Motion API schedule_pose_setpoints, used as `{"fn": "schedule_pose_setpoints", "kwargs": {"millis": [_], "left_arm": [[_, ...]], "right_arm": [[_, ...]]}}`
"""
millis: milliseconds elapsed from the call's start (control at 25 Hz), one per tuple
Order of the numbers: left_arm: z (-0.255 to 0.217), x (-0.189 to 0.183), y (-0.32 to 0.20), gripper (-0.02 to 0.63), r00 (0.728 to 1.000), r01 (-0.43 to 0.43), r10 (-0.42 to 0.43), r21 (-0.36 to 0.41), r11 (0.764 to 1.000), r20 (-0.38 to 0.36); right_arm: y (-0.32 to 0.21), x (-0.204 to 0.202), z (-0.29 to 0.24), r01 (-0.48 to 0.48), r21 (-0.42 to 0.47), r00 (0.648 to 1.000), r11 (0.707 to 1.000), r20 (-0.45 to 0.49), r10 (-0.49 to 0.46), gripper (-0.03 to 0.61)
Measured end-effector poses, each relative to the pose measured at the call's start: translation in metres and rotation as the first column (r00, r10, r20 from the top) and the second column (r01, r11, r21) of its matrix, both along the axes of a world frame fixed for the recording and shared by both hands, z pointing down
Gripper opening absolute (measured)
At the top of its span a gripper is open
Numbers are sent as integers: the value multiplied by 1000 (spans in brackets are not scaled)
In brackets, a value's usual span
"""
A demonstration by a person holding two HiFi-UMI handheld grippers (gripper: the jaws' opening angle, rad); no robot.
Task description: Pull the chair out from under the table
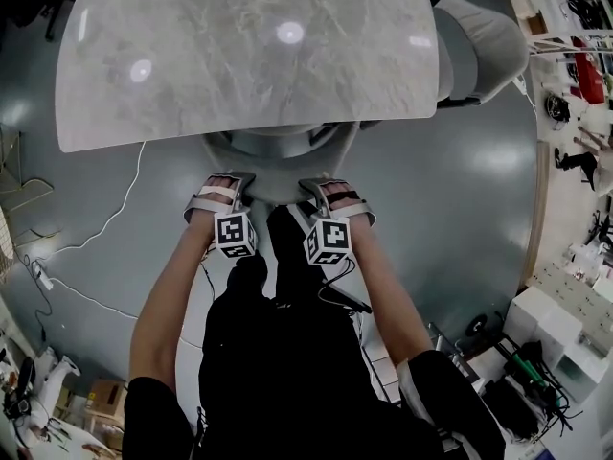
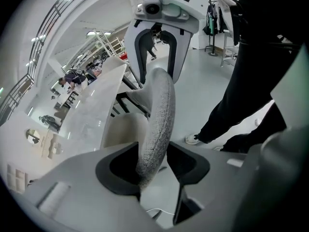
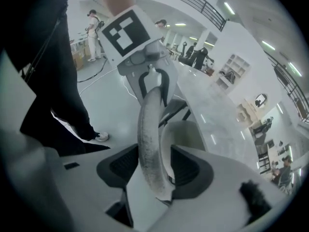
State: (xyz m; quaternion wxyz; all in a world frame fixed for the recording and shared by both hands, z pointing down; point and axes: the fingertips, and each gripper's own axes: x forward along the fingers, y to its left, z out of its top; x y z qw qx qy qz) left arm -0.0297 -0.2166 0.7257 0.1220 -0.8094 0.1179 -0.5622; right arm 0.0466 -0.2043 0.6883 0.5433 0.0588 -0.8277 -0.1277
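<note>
A grey upholstered chair [image 1: 278,182] is tucked under the marble table [image 1: 249,46], and only its curved back rim sticks out past the near edge. My left gripper [image 1: 228,188] and right gripper [image 1: 332,192] straddle that rim side by side from above. In the left gripper view the rim [image 2: 159,115] runs between the dark pads of my left gripper [image 2: 153,166], with a gap beside it; the jaws are open. In the right gripper view the rim [image 3: 147,129] passes between the pads of my right gripper [image 3: 154,166], also open and not pressing on it.
A second grey chair [image 1: 488,36] stands at the table's far right. White cables [image 1: 105,218] and a power strip [image 1: 40,276] lie on the floor at left. My legs [image 1: 278,353] stand right behind the chair. Shelves and boxes [image 1: 556,324] crowd the right side.
</note>
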Motion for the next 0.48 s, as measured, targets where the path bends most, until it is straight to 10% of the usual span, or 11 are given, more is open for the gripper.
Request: {"fn": "schedule_pose_setpoints", "kwargs": {"millis": [480], "left_arm": [[15, 3, -3, 207, 997, -53, 53, 0, 999, 50]], "right_arm": [[-3, -10, 48, 64, -58, 994, 996, -80, -68, 210]]}}
